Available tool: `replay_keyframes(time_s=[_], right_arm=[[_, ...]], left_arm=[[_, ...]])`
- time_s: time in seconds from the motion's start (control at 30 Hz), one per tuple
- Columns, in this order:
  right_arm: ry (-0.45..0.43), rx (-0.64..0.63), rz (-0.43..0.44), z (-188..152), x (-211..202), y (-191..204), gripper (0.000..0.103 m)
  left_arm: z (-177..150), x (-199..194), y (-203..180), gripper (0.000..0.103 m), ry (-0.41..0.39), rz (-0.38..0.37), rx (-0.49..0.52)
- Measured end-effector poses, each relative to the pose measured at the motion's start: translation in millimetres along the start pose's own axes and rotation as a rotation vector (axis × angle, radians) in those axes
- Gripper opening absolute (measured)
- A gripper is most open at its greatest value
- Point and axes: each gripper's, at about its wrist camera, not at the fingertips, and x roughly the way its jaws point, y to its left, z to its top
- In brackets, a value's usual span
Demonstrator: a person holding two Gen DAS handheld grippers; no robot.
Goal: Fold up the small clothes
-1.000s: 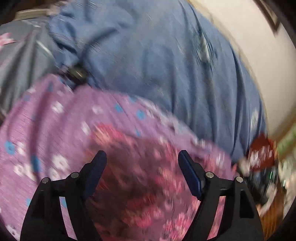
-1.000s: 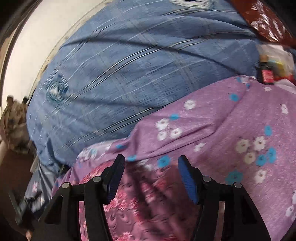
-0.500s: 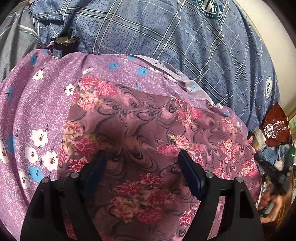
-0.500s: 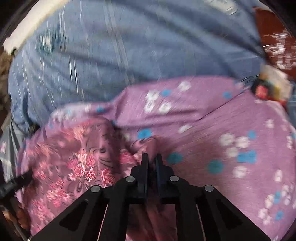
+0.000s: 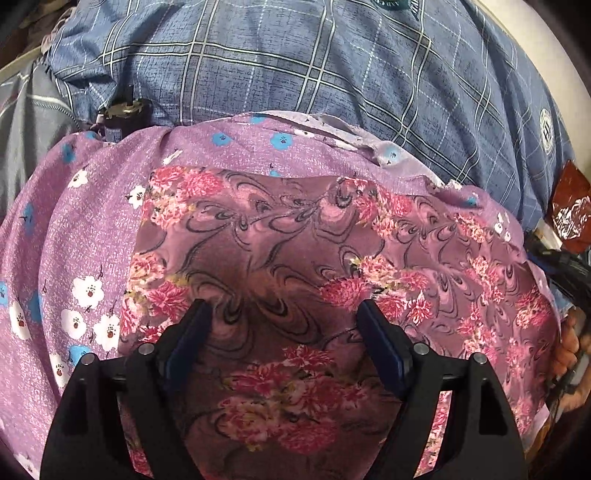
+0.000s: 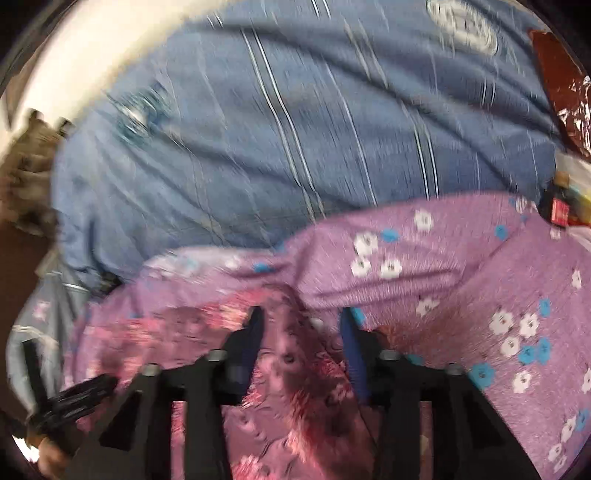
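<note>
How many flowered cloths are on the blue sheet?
2: rose-print cloth on top, lilac blossom-print cloth spread beneath it. Others may be hidden underneath.

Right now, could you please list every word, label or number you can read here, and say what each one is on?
"H", it seems: centre of the round crest on the blue checked sheet; its ring lettering is too small to read.
Second crest at the top edge: cut off, unreadable.
Red packet: white print, unreadable.
Dark bottle: label unreadable.
Right wrist view: everything is blurred.
</note>
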Motion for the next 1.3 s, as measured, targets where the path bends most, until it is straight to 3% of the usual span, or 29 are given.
replay_keyframes(time_s=[0.1,0.2,0.27,0.37,0.47,0.5,0.53,0.67,0.73,0.87,0.93,1.0,1.1,1.2,1.23,1.3], right_arm=[[0.138,-0.077,0.026,-16.8,25.7,23.5,0.005],[0.198,-0.256,0.211,-41.3,9.8,59.8,0.005],[0.245,-0.311,0.282,-56.6,4.5,70.0,0.005],[0.257,-0.348,0.219,-63.7,5.0,67.8,0.005],[0.044,-0.155,0.237,-21.3,-27.3,31.0,0.009],[-0.002,-0.078,0.2,-8.1,-30.5,15.6,0.018],[-0.008,-0.05,0.166,-0.9,-28.3,6.9,0.018],[0.133,0.059,0.096,-4.1,22.3,-20.2,0.015],[0.184,0.0,0.075,-16.7,35.2,-10.2,0.013],[0.258,-0.126,0.265,-36.3,20.0,19.6,0.013],[0.308,-0.147,0.276,-50.1,23.1,24.5,0.009],[0.274,-0.202,0.243,-58.0,20.6,28.5,0.008],[0.262,-0.163,0.271,-49.4,12.4,16.9,0.011],[0.15,-0.1,0.29,-26.3,-10.5,0.7,0.017],[0.095,-0.069,0.288,-16.8,-20.3,-9.0,0.021],[0.041,0.002,0.272,-8.9,-23.8,-23.1,0.047]], left_arm=[[0.2,1.7,1.0,0.083,0.002,-0.009,0.001],[1.2,3.0,3.2,0.084,0.007,-0.023,-0.007],[1.8,3.3,3.4,0.084,0.012,-0.024,-0.005],[1.9,3.2,2.8,0.084,0.012,-0.023,0.002],[1.8,2.5,3.5,0.084,0.011,-0.029,0.004],[1.5,2.5,3.7,0.084,0.009,-0.03,0.004],[1.2,2.5,3.6,0.084,0.007,-0.03,0.005],[0.0,3.3,0.1,0.086,0.004,-0.01,0.025],[-0.2,3.7,-0.3,0.086,0.004,-0.008,0.027],[0.5,4.2,1.0,0.086,0.006,-0.013,0.022],[0.3,4.5,0.2,0.086,0.006,-0.009,0.027],[0.5,4.7,0.1,0.086,0.006,-0.008,0.027],[0.3,4.5,-0.1,0.086,0.005,-0.01,0.027],[0.0,4.3,0.1,0.086,0.004,-0.014,0.026],[-0.2,4.4,-0.1,0.086,0.004,-0.013,0.027],[-0.5,4.7,-1.0,0.087,0.003,-0.009,0.032]])
